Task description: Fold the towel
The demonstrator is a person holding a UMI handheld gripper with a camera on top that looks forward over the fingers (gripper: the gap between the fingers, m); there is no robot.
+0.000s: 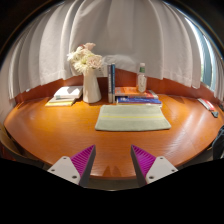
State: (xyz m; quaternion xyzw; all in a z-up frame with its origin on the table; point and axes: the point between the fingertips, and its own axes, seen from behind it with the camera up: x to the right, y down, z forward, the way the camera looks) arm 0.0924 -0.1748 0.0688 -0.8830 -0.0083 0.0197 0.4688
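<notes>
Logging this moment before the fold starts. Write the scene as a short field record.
towel: pale green towel, flat on the wooden table, beyond the fingers
tongs: tongs open, nothing between the fingers, short of the towel
behind towel: vase of flowers, bottle, stacked books
beside vase: open book
backdrop: white curtain
fold: not yet begun

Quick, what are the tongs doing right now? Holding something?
Tongs: open and holding nothing. The towel lies flat on the table beyond them.
</notes>
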